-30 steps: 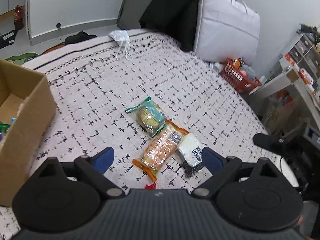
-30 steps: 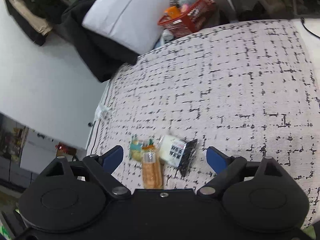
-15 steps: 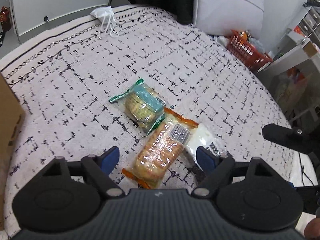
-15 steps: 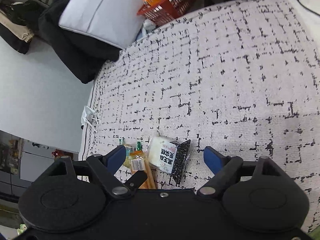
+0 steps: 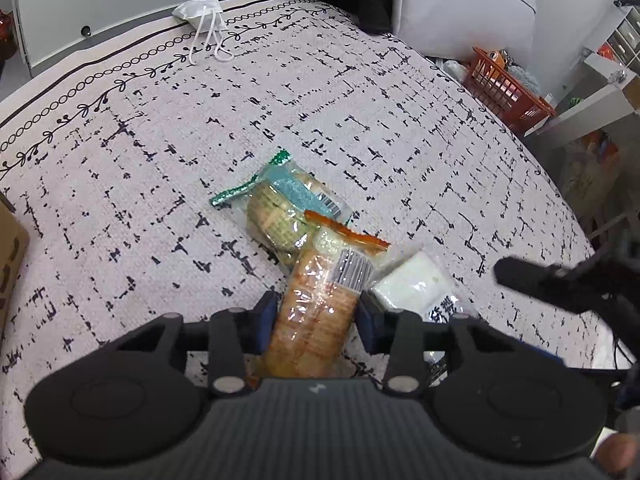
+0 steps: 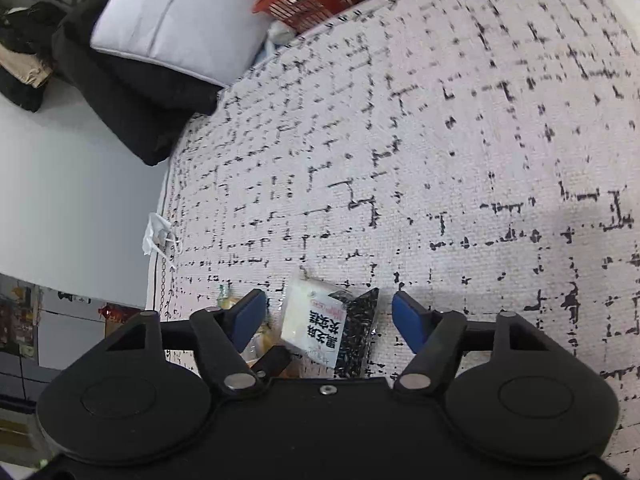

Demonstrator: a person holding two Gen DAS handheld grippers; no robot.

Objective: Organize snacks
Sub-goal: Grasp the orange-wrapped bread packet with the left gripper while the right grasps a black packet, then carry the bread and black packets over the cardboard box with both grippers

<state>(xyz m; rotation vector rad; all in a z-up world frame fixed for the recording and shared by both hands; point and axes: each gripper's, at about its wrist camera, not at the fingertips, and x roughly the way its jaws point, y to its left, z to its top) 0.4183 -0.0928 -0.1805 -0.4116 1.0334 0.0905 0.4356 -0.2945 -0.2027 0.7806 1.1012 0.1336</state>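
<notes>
Three snack packs lie together on the patterned cloth [image 5: 360,92]. My left gripper [image 5: 318,314] is shut on the orange cracker pack [image 5: 320,300], its blue pads pressing both long sides. A green-edged cracker pack [image 5: 280,208] lies just beyond it. A white and black pack [image 5: 416,286] lies to its right. In the right wrist view my right gripper [image 6: 328,314] is open, its blue pads either side of the white and black pack [image 6: 328,326] and just above it. The other gripper shows at the right edge of the left wrist view [image 5: 560,280].
A cardboard box corner [image 5: 10,256] is at the left edge. A white face mask [image 5: 200,10] lies at the far edge of the cloth. A red basket [image 5: 508,84], a grey bag [image 6: 176,12] and dark clothes stand beyond the surface.
My left gripper moved down and forward and closed on the orange cracker pack. My right gripper came lower and closer over the white and black pack, staying open.
</notes>
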